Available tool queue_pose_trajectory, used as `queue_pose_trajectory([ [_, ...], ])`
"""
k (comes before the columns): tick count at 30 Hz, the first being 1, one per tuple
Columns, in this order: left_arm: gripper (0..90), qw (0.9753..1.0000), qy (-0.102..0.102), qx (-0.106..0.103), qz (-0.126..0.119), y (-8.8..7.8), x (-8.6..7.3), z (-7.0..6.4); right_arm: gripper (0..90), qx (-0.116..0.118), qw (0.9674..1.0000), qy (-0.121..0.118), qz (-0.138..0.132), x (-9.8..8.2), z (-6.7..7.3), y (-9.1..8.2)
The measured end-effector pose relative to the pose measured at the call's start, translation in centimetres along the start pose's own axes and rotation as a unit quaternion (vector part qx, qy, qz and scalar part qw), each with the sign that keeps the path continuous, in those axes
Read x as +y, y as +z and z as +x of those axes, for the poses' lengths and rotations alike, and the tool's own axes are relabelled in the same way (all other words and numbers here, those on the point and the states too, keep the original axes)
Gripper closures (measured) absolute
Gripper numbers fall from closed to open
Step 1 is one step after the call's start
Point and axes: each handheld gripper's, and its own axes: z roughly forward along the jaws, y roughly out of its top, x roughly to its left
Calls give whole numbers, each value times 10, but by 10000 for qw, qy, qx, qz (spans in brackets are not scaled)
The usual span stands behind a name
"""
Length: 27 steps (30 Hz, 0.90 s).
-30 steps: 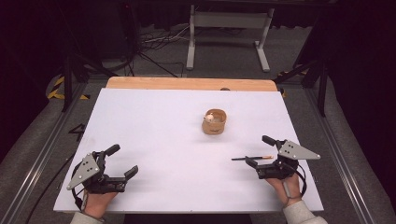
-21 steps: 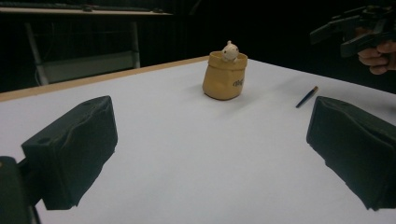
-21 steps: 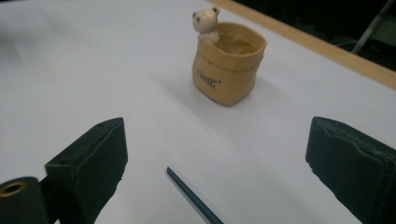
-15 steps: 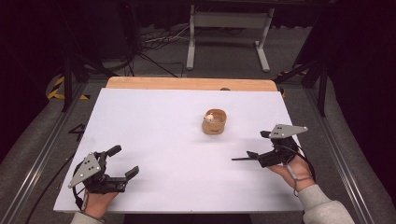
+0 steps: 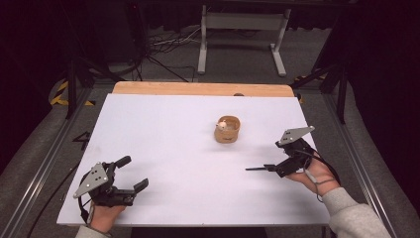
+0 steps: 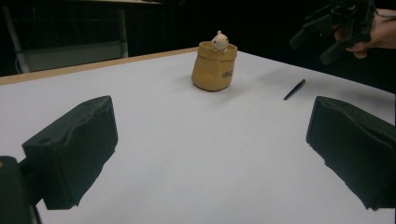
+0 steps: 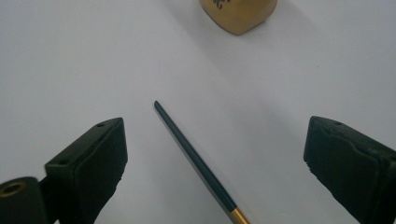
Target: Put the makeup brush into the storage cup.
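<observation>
Right tool [image 7: 215, 158] hangs over the brush [image 7: 196, 161], jaws wide apart, nothing gripped. Left tool [image 5: 130, 174] rests on the white worktop [image 5: 163, 139], jaws apart too. The tan pot [image 5: 227, 130] stands near.

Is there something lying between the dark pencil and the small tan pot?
No. In the right gripper view, bare white table separates the pencil from the tan pot.
</observation>
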Motion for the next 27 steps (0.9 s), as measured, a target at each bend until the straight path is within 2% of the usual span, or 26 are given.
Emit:
queue_pose_trajectory([
  [2, 29, 10000, -19, -17, -25, -1, 0, 0, 98, -18, 9996, -109, 269, 2, 0, 4],
  [5, 30, 10000, 18, 2, -22, -1, 0, 0, 134, 20, 9989, -212, 412, 3, -2, 6],
  [6, 32, 10000, 17, 24, -15, -2, 0, 0, 171, 76, 9976, -323, 608, 4, -4, 9],
  [9, 35, 10000, 8, 55, -16, -2, 0, 1, 220, 139, 9957, -423, 816, 5, -7, 12],
  [11, 37, 10000, 21, 67, -20, -2, 0, 1, 236, 150, 9952, -460, 855, 4, -9, 13],
  [15, 42, 9999, 58, 88, 44, -2, 0, 1, 289, 220, 9920, -626, 1077, 3, -14, 17],
  [20, 51, 9999, 84, 78, 91, -2, 1, 0, 371, 321, 9874, -721, 1368, -1, -20, 22],
  [27, 47, 9998, 96, 83, 138, -1, 1, 1, 392, 359, 9826, -816, 1631, -4, -22, 26],
])
